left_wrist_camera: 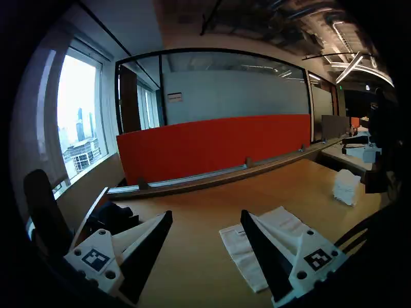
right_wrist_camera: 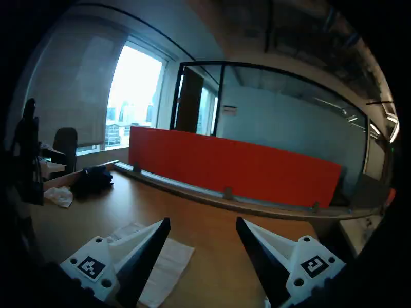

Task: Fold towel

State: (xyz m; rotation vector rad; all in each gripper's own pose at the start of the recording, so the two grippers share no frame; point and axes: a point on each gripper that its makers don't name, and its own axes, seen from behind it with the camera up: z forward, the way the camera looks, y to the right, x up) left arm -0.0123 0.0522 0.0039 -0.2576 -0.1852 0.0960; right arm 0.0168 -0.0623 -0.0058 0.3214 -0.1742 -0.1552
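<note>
Two grippers: the left gripper (left_wrist_camera: 205,214) and the right gripper (right_wrist_camera: 202,220) each sit low over a wooden desk (left_wrist_camera: 205,192).
Left fingers: spread wide apart, gripping nothing, with bare desk showing in the gap.
Right fingers: also spread wide apart and gripping nothing, again with bare wood in the gap.
Towel: a white towel (left_wrist_camera: 235,247) lies flat on the desk. In the left gripper view it is partly hidden behind the finger on that view's right side. In the right gripper view the towel (right_wrist_camera: 172,259) lies under and just past the finger on that view's left side. Whether either finger touches it cannot be told.
Other cloth: a crumpled white cloth (left_wrist_camera: 345,187) sits on the desk, well apart from the towel.
Dark bundle: a heap of dark fabric (right_wrist_camera: 92,179) lies near the desk's far corner, just beside a second crumpled white piece (right_wrist_camera: 59,196).
Backdrop: a red divider (left_wrist_camera: 216,146) runs along the desk's far edge, with a bright window (left_wrist_camera: 77,123) behind it to one side.
</note>
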